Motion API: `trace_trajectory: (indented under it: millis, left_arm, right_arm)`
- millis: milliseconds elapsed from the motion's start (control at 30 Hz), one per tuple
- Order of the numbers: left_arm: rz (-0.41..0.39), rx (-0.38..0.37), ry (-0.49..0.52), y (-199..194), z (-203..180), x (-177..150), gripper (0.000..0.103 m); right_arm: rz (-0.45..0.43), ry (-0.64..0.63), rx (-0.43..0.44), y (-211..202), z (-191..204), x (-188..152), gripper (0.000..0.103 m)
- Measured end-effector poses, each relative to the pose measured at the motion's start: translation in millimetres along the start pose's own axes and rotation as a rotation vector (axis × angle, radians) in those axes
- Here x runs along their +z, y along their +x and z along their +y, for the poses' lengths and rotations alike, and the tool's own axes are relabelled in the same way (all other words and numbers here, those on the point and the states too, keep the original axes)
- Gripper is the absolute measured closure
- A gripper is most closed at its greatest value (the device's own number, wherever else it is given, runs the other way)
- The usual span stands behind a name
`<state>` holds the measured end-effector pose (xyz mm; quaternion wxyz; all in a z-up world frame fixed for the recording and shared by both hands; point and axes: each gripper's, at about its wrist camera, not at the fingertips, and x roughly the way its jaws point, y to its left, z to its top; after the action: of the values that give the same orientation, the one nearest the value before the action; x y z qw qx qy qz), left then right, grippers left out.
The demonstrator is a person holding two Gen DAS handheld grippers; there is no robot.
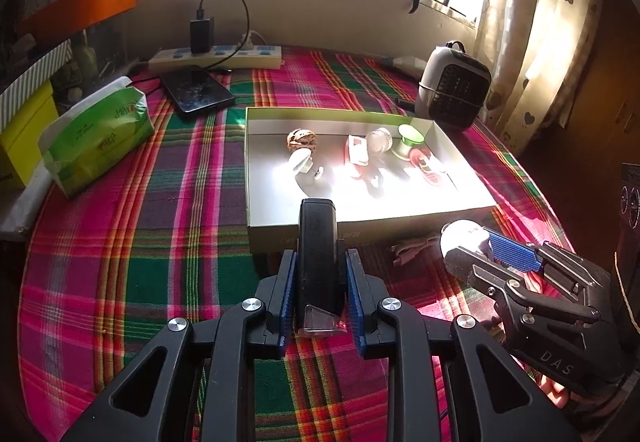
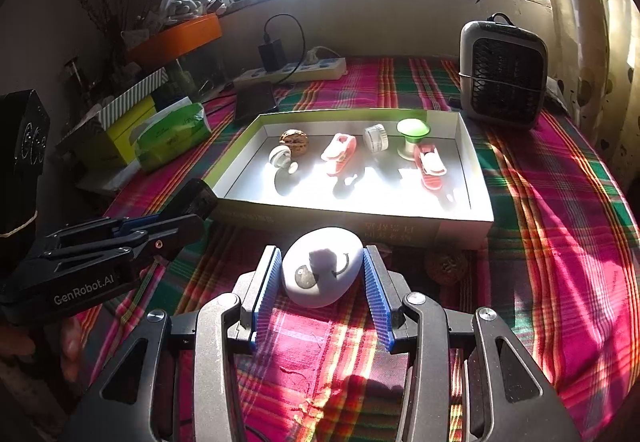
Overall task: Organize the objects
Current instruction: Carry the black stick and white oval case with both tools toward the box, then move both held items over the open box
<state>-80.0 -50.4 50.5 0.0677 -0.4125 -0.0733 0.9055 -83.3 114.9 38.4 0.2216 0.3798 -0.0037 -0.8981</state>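
Right wrist: smooth (perhaps plastic) white egg [image 2: 322, 266]

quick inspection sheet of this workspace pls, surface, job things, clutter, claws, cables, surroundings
surface: plaid cloth, sunlit
job's things: open box holding walnut, pink clips, green-capped piece; second walnut outside on cloth
clutter: tissue pack, phone, small heater
claws: left claw shut on black device; right claw shut on white egg-shaped object
cables: power strip with charger; pale cable near box front
surroundings: barred window, curtain

Home bedroom: plaid bedspread [image 1: 160, 242], heart-print curtain [image 1: 532, 22].
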Motion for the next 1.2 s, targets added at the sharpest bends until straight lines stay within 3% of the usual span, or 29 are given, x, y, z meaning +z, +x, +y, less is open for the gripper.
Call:
trace_trajectory:
  millis: [667,1200]
  left_arm:
    - [0.013,0.006,-0.027,35,3,41,0.082]
    - [0.078,0.039,-0.037,74,7,51,0.082]
  right_arm:
    - [0.013,0.018,-0.029,36,-29,50,0.06]
    - [0.059,0.024,-0.046,67,-40,60,0.06]
